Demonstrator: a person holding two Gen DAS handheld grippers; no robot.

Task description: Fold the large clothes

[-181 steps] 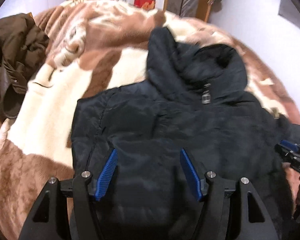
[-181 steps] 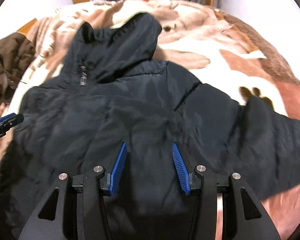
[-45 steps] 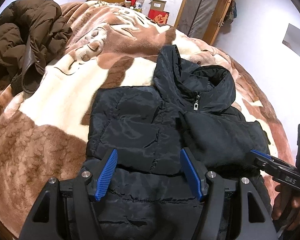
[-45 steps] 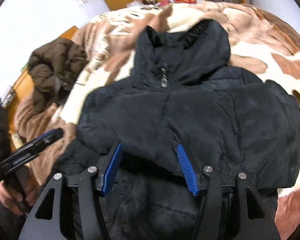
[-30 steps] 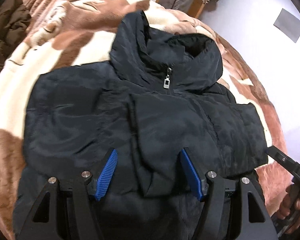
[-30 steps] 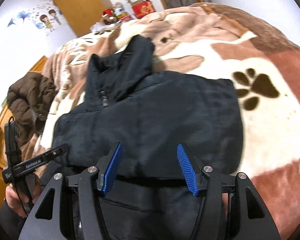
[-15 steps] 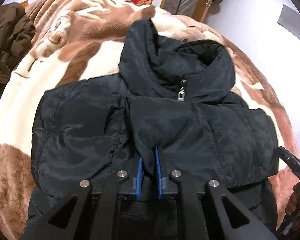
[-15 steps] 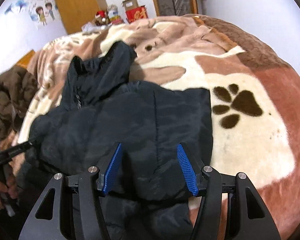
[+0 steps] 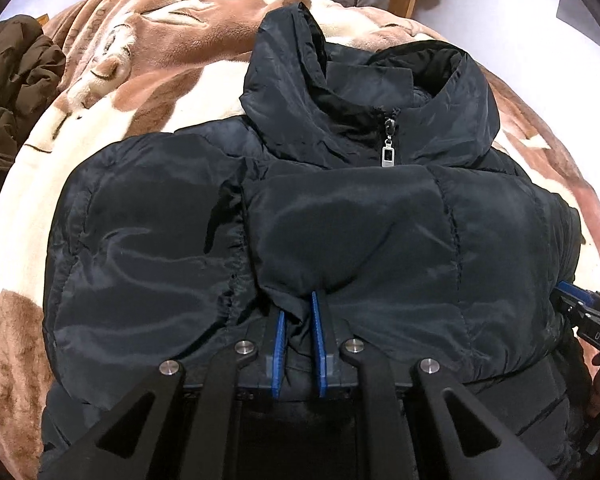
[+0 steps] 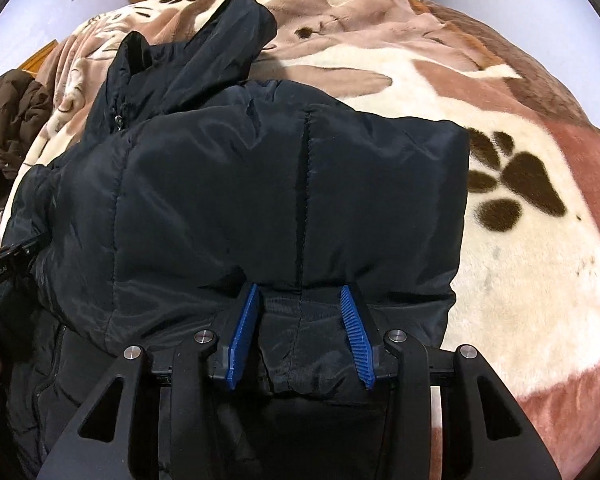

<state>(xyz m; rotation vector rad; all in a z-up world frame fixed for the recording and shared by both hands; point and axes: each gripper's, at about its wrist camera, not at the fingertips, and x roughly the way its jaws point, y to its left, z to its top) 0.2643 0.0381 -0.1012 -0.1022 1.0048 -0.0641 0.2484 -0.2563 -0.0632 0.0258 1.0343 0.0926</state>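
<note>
- We have the black puffer jacket (image 9: 340, 220) lying front-up on the bed (image 9: 148, 52), spread over the brown-and-cream blanket straight ahead of both hand-held grippers, its hood (image 9: 380, 92) at the far end and its hem nearest us.
- Both sleeves look folded in across the chest: one padded panel lies just beyond the left hand-held gripper (image 9: 299, 320), the other (image 10: 300, 200) just beyond the right hand-held gripper (image 10: 300, 304). We judge the sleeve stage done.
- Our left hand-held gripper is pressed nearly together, its blue pads pinching a tuck of black fabric at the near edge of the folded sleeve panel, below the zipper pull (image 9: 387, 156).
- Our right hand-held gripper has just been narrowing its jaws; they stand partly spread with the ribbed cuff or hem band (image 10: 300, 344) between them. The pads sit close to the fabric on either side, but we cannot tell that they press it, so we count that grip as not yet made.
- From the left wrist view, the right hand-held gripper's tip shows at the far right edge, at the jacket's side.
- Still left, in our judgement: finishing the right-hand pinch, then carrying the near part of the jacket away from us to fold the body crosswise, and dealing with the hood, which sticks out beyond the collar.
- A brown coat (image 9: 16, 88) lies bunched far off to the left of the left hand-held gripper, unfolded; if it belongs to the job, it is untouched.
</note>
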